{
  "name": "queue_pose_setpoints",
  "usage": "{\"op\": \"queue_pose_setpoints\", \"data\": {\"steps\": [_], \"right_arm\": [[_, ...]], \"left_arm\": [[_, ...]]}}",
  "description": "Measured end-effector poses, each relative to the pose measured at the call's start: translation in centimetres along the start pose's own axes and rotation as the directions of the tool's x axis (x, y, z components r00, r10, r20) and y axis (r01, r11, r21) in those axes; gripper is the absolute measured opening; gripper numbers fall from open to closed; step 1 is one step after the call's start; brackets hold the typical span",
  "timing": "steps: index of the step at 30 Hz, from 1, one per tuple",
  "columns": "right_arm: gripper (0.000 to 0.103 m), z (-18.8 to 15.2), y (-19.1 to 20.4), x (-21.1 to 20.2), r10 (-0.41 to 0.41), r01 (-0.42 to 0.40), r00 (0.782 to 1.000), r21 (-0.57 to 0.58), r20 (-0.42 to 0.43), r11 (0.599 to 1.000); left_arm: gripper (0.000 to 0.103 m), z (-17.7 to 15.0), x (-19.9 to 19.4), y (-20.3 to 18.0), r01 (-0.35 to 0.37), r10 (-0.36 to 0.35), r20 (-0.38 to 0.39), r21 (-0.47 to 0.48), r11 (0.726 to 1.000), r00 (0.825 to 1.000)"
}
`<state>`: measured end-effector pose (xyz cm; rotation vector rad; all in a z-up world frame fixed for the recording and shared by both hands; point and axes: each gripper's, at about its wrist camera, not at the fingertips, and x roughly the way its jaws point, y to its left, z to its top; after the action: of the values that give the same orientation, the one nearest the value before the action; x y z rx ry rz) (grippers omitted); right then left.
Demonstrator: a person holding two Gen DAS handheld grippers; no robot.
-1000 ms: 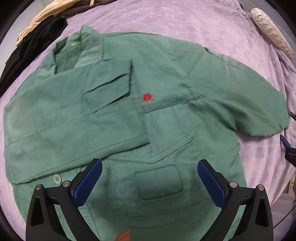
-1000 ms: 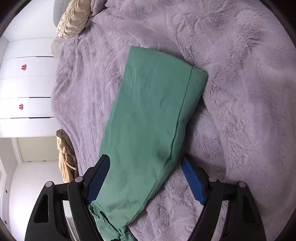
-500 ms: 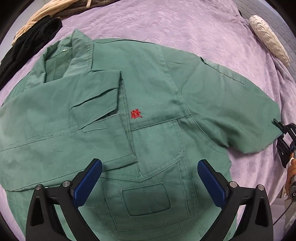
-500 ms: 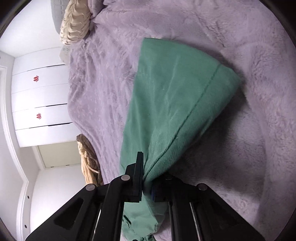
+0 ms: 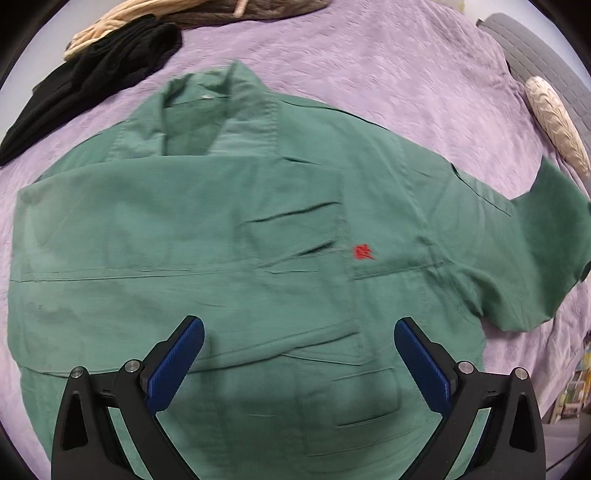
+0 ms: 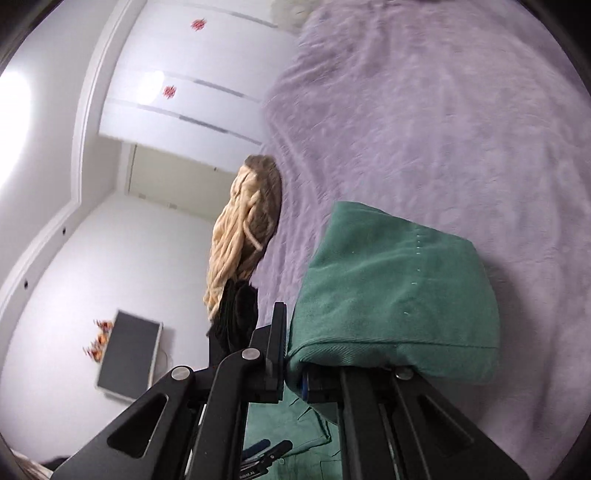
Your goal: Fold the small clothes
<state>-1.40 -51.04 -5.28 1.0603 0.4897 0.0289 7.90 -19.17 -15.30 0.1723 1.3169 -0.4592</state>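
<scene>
A lilac bedspread (image 5: 369, 62) carries a black garment (image 5: 92, 81) beside a cream knit (image 5: 110, 22), plus a cream cushion (image 5: 557, 122). White wardrobe doors (image 6: 207, 74) bear 2 red marks.

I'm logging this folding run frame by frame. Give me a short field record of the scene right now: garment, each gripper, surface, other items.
garment: green shirt, spread front-up, one side already folded across the chest
sleeve: right sleeve lifted off the bed
right gripper: right gripper shut on the sleeve
left gripper: left gripper open, above the shirt's lower front, holding nothing
surface: purple blanket
other items: black garment, cream knit bundle
</scene>
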Motion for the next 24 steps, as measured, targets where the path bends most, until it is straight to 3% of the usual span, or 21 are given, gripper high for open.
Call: {"op": "queue_pose_setpoints", "data": {"steps": [4,7,11,14,17,18,19,20,22,24], "right_arm": [[0.007,-4.1,6.8,6.2,-0.052,0.024,0.991,-0.221,-0.123,0.975],[0.007,-8.7,9.4,11.2,-0.099,0.029,0.97,-0.302,-0.22,0.953],[0.007,-15.4,9.6,17.2,-0.2,0.071,0.923,-0.365,-0.329,0.928],[0.007,-19.6,7.7,20.9,-0.29,0.14,0.875,-0.37,-0.388,0.918],[0.011,-21.2,4.9,22.3,-0.344,0.225,0.841,-0.309,-0.417,0.924],[0.011,-21.1,4.2,22.4,-0.333,0.235,0.842,-0.269,-0.424,0.934],[0.023,-21.1,3.7,21.9,-0.297,0.222,0.852,-0.217,-0.43,0.951],[0.044,-21.0,3.4,21.4,-0.272,0.213,0.86,-0.182,-0.432,0.96],[0.064,-20.6,3.0,19.4,-0.233,0.206,0.886,-0.109,-0.402,0.972],[0.065,-19.4,2.6,17.8,-0.236,0.243,0.909,-0.023,-0.343,0.97]], "left_arm": [[0.103,-0.3,-1.2,4.5,-0.036,0.037,0.027,-0.035,0.999,0.999],[0.103,-0.4,-1.5,7.9,-0.06,0.063,0.035,-0.086,0.994,0.997],[0.103,-0.9,-2.1,12.8,-0.088,0.097,0.044,-0.161,0.983,0.994],[0.103,-1.5,-2.2,16.0,-0.107,0.119,0.047,-0.201,0.974,0.992],[0.103,-1.7,-1.8,18.1,-0.127,0.14,0.046,-0.215,0.968,0.989],[0.103,-1.7,-1.5,18.6,-0.132,0.145,0.044,-0.218,0.967,0.988],[0.103,-1.8,-1.3,19.1,-0.134,0.147,0.041,-0.222,0.966,0.988],[0.103,-1.8,-1.1,19.4,-0.134,0.145,0.037,-0.225,0.965,0.989],[0.103,-2.0,-0.8,20.2,-0.122,0.133,0.033,-0.23,0.966,0.991],[0.103,-2.1,-0.7,20.6,-0.109,0.119,0.034,-0.229,0.967,0.992]]}}
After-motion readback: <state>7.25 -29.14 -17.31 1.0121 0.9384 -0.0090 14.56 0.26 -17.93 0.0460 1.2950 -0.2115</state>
